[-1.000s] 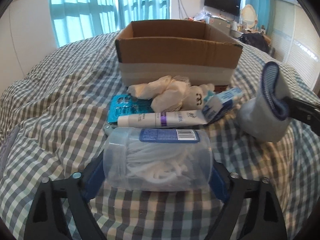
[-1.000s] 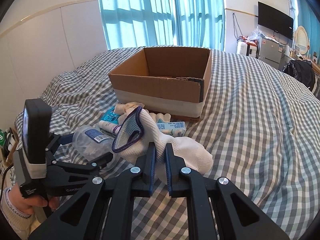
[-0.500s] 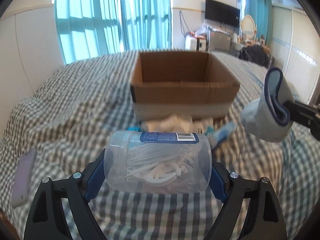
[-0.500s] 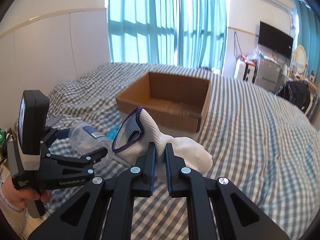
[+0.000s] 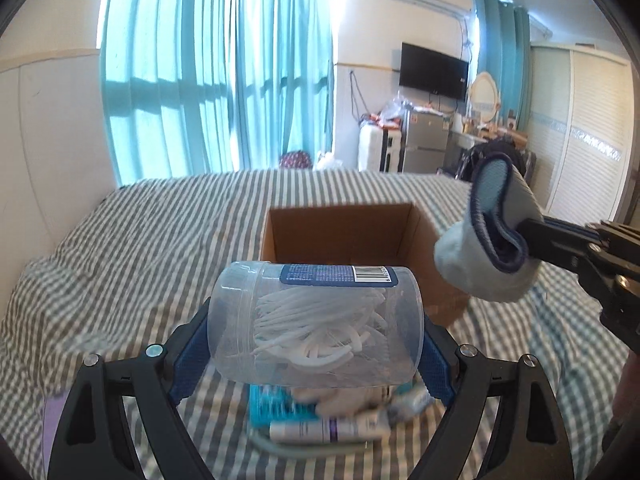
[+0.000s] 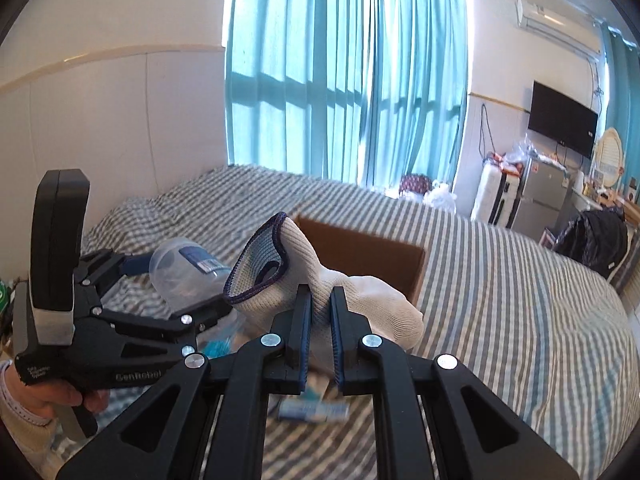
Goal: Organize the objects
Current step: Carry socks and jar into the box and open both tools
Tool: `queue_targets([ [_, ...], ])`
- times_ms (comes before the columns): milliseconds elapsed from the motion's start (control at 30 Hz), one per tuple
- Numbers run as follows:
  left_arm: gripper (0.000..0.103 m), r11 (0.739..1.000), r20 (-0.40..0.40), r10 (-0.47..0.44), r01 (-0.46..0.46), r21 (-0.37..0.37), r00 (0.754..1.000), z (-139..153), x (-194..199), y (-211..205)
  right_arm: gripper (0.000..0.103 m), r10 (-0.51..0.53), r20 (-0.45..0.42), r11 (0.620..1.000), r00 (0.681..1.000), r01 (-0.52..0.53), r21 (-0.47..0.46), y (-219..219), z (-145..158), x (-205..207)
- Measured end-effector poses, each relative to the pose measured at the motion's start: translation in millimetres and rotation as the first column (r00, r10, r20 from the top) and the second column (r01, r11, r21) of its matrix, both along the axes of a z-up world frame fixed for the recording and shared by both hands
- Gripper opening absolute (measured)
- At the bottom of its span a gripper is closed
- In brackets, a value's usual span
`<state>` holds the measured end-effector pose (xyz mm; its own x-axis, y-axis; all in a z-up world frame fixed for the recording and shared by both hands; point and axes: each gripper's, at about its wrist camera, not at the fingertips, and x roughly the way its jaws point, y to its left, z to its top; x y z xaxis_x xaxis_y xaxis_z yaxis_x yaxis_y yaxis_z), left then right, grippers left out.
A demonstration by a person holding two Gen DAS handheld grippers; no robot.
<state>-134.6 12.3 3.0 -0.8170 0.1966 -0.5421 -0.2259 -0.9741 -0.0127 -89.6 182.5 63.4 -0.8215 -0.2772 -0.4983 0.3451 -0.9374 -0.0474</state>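
Left tongs (image 5: pixel 316 324): spread wide and clamped end to end on a clear plastic jar of white floss picks (image 5: pixel 316 324), which lies sideways between the blue pads, barcode label on top.
Right tongs (image 6: pixel 320 320): pressed together on the middle of a white sock (image 6: pixel 360 300) with a dark blue cuff; the cuff gapes to the left, the toe droops to the right.
Position of carried things: both hang in the air on the near side of the open cardboard box (image 5: pixel 344 236); from the left wrist view the jar sits low in front of the box and the sock is off to its right.
Box: nothing shows in the part of its inside that is visible; the floor of it is mostly hidden.
Left on the bed (image 5: pixel 140 240): a white tube (image 5: pixel 328 430), a teal blister pack (image 5: pixel 276 406), crumpled white cloth and a small carton lie blurred under the jar.
Progress: early by my reading; two things are lifted but not yet in the box, and the small pile awaits.
Change from a second ago: both tongs have risen and tipped upward, so the pile has dropped to the bottom edge, more of the window and room shows, and the grips are unchanged.
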Motion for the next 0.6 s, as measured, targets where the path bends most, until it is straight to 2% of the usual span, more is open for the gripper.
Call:
queue_targets([
  [133,0.089,1.000,-0.024,0.001,0.000,0.013,1.000,10.2,-29.8,3.3,0.009,0.000,-0.037,1.000,0.999,0.000,0.010,-4.9,15.5,-35.6],
  [267,0.089,1.000,-0.025,0.001,-0.001,0.015,1.000,10.0,-62.7,8.0,0.009,0.002,-0.048,1.000,0.999,-0.002,0.013,-7.7,18.4,-72.4],
  [433,0.089,1.000,-0.004,-0.004,0.004,-0.016,1.000,-5.2,-95.3,17.6,0.009,0.021,-0.023,1.000,1.000,-0.020,0.018,-14.9,3.9,-117.7],
  [600,0.089,0.998,0.032,-0.007,0.009,-0.061,0.999,-29.4,-116.6,28.9,0.009,0.033,0.028,0.999,0.999,-0.033,0.012,-20.5,-24.4,-155.7],
])
